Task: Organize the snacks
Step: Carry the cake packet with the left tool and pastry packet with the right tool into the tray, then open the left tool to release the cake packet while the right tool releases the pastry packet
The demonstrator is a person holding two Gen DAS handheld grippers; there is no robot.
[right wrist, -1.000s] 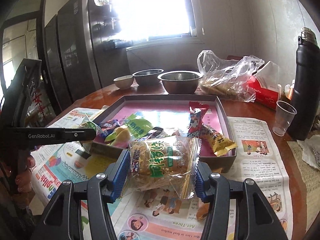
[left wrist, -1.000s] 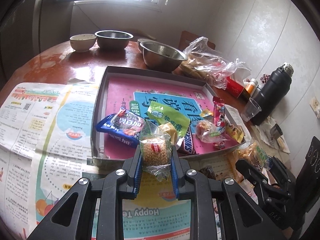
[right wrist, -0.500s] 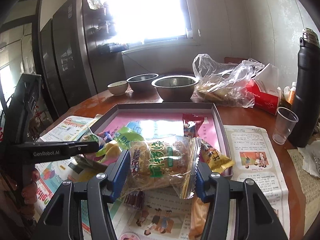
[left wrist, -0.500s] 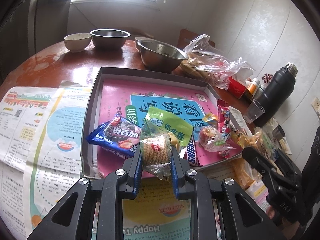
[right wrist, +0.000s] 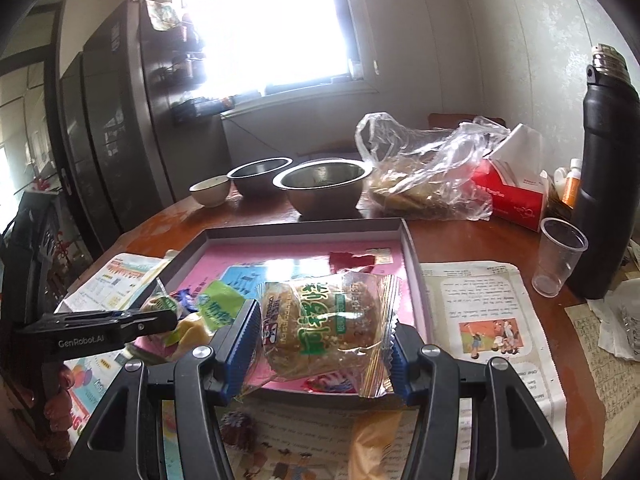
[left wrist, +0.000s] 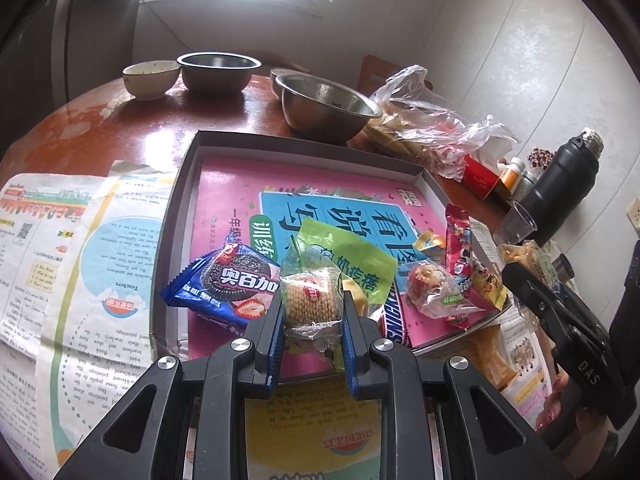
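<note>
A grey tray (left wrist: 304, 146) with a pink printed liner holds several snacks: a blue Oreo pack (left wrist: 224, 286), a green packet (left wrist: 352, 258), a Snickers bar (left wrist: 394, 322) and a red wrapped candy (left wrist: 430, 294). My left gripper (left wrist: 312, 312) is shut on a small clear-wrapped biscuit (left wrist: 312, 300), held over the tray's near edge. My right gripper (right wrist: 322, 334) is shut on a clear-wrapped bun with green lettering (right wrist: 324, 324), held over the tray (right wrist: 304, 229) near its front. The right gripper also shows in the left wrist view (left wrist: 520, 276).
Newspaper (left wrist: 80, 240) covers the table around the tray. Two steel bowls (left wrist: 328, 106) and a ceramic bowl (left wrist: 151, 78) stand behind it. A plastic bag (right wrist: 424, 172), red tissue box (right wrist: 512, 196), plastic cup (right wrist: 558, 256) and black flask (right wrist: 604, 168) stand right. Loose snacks (right wrist: 372, 440) lie on the paper.
Both grippers have moved forward over the tray's near edge, still holding their snacks.
</note>
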